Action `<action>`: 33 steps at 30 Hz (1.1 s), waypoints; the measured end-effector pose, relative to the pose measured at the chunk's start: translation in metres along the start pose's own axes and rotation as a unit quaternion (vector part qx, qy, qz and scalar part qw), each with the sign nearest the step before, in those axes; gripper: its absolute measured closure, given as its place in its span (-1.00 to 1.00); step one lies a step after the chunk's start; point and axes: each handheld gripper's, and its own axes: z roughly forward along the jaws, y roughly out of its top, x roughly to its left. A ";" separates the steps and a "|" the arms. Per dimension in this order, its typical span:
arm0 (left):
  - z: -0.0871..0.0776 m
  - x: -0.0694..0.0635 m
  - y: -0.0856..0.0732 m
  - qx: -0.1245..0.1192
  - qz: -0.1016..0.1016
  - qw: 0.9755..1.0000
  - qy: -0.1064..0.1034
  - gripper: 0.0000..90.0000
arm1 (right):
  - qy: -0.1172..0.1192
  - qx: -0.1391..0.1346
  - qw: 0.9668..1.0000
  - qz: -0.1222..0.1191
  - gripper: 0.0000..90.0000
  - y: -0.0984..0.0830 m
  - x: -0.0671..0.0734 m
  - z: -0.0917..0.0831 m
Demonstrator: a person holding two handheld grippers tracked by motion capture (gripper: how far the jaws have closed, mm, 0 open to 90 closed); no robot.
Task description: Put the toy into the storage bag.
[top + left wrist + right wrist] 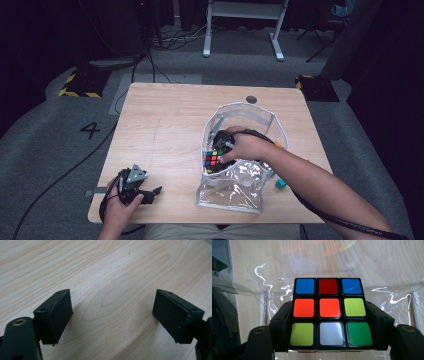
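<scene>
Multicoloured puzzle cube (329, 315), clear pouch (235, 192), pale wood table (165, 130)

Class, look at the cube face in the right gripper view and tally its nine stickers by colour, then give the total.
Rubik's cube, facing side:
Blue: 2
Dark red: 1
Orange: 2
Yellow-green: 2
White: 1
Green: 1
Total: 9
</scene>
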 end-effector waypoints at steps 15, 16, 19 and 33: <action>0.000 0.000 0.000 -0.001 0.000 1.000 -0.001 -0.64 | -0.010 -0.025 0.999 -0.027 -0.19 0.005 -0.001 0.000; 0.000 0.000 0.000 -0.001 0.000 1.000 -0.001 -0.64 | -0.012 -0.023 0.999 -0.028 -0.19 0.004 -0.001 -0.001; 0.000 0.000 0.000 0.000 0.002 1.000 -0.001 -0.64 | -0.005 -0.021 0.999 -0.033 -0.19 0.004 -0.001 -0.004; 0.000 0.000 0.000 0.000 0.001 1.000 -0.003 -0.64 | -0.057 -0.094 0.994 0.008 -0.17 0.002 0.007 -0.073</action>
